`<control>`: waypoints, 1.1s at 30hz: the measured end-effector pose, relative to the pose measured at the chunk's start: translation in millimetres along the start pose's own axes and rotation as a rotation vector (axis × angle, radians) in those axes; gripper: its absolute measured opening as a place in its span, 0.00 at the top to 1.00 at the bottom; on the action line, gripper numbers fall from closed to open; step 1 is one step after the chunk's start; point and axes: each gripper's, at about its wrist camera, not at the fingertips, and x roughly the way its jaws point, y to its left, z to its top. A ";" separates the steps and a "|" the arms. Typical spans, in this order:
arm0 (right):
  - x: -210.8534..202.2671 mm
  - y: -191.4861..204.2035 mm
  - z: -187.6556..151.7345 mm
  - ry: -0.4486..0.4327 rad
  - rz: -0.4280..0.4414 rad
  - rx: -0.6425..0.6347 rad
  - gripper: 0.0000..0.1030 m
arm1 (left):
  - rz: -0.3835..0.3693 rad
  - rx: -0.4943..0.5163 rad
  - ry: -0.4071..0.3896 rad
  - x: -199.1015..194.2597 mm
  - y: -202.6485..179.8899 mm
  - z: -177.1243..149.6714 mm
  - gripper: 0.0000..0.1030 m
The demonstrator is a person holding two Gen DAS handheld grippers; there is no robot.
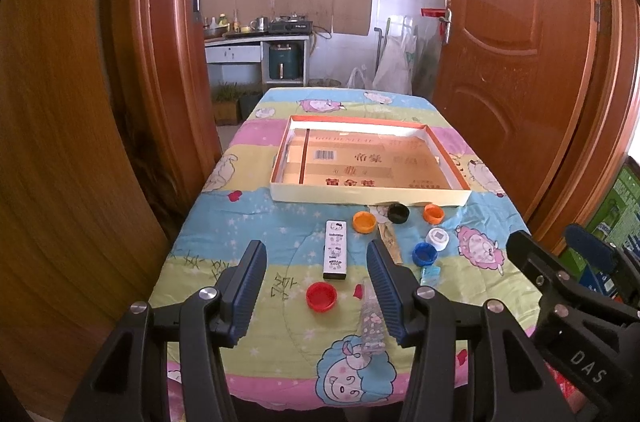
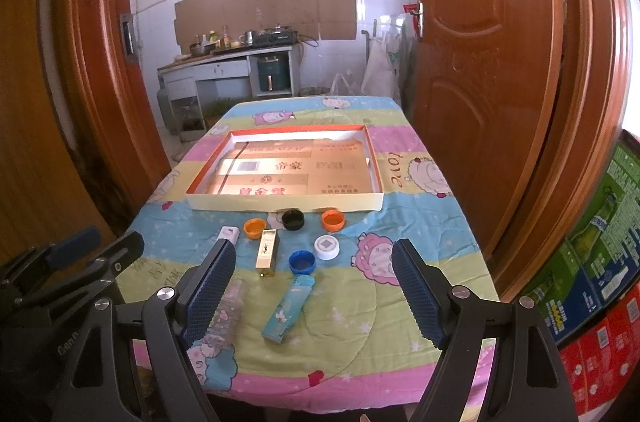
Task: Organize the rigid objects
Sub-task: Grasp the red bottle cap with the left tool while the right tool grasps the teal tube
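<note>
On the cartoon-print tablecloth lie several bottle caps: red (image 1: 321,296), two orange (image 1: 364,222) (image 2: 333,220), black (image 2: 293,219), white (image 2: 327,247) and blue (image 2: 302,261). Among them lie lighters: a white cartoon one (image 1: 335,249), a gold one (image 2: 267,254), a light blue one (image 2: 287,310) and a clear one (image 2: 228,318). Behind them sits a shallow cardboard box tray (image 1: 368,196) with nothing in it. My left gripper (image 1: 316,244) hovers open over the white lighter and red cap. My right gripper (image 2: 314,246) hovers open above the blue cap and light blue lighter.
Brown wooden doors (image 2: 480,82) flank the table on both sides. Stacked colourful cartons (image 2: 592,262) stand at the right. The table's near edge runs just under both grippers. A kitchen counter (image 1: 256,40) lies beyond the doorway.
</note>
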 end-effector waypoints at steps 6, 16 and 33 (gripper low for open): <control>15.7 -8.2 -9.5 0.036 -0.006 0.013 0.21 | -0.010 0.003 0.043 16.6 5.2 -9.9 0.49; 63.0 -15.0 -40.3 0.181 0.023 0.044 0.21 | -0.077 0.005 0.130 48.8 13.7 -32.4 0.49; 98.9 -2.6 -51.1 0.261 0.083 0.026 0.21 | -0.110 0.051 0.243 105.7 10.4 -49.0 0.59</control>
